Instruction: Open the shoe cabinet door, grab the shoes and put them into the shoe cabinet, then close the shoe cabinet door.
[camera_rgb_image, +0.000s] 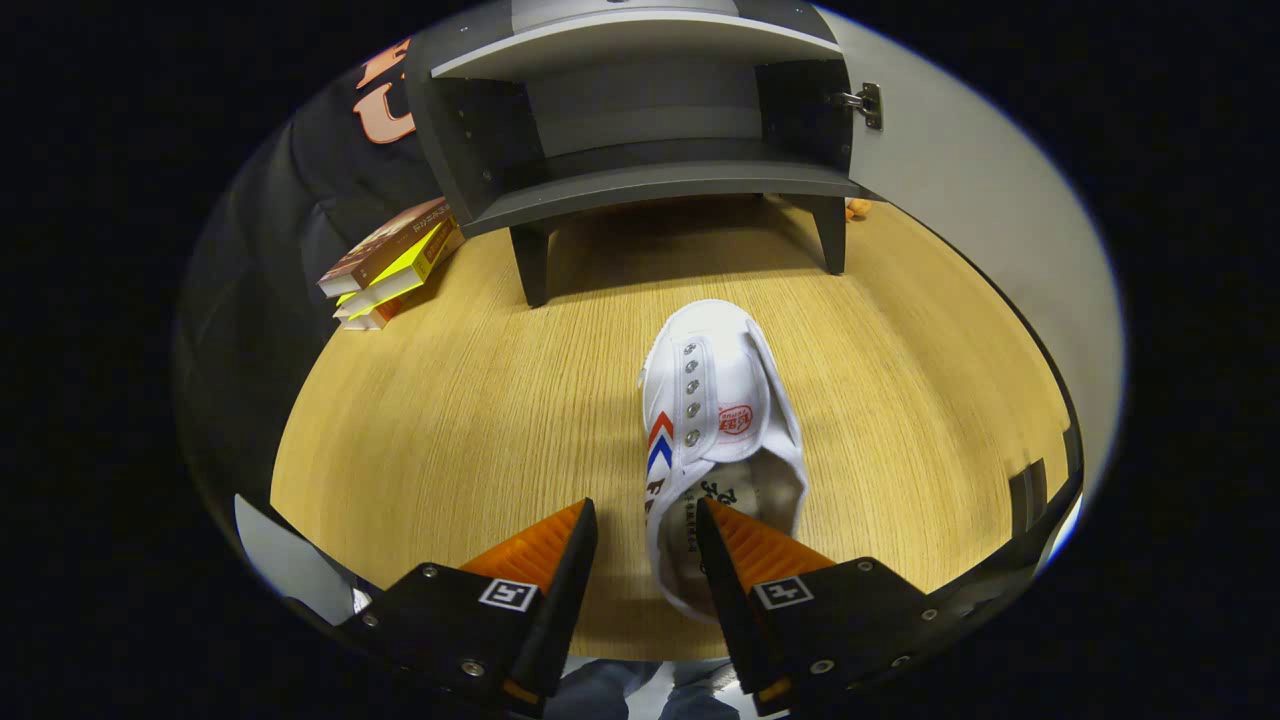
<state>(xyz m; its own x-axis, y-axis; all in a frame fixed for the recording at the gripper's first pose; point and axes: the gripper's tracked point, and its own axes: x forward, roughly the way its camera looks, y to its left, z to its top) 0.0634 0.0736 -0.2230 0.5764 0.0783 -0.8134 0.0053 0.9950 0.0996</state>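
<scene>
No wording can be made out: the red stamp (735, 421) on the white sneaker's (720, 400) tongue is too blurred to read.

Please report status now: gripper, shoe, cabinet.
Hand-held gripper open, astride shoe's heel-side wall. Cabinet door open. Path clear; books aside.

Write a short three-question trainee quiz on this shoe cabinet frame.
1. True or false: the shoe cabinet door is already open.
2. What lies on the wooden floor beside the cabinet's leg? A) stacked books B) a bag C) a second shoe
3. How do the gripper jaws stand relative to the white shoe?

Key: 1. True. 2. A, the stacked books. 3. Open, straddling one side wall at the shoe's heel end: one jaw inside its opening, one outside.
</scene>
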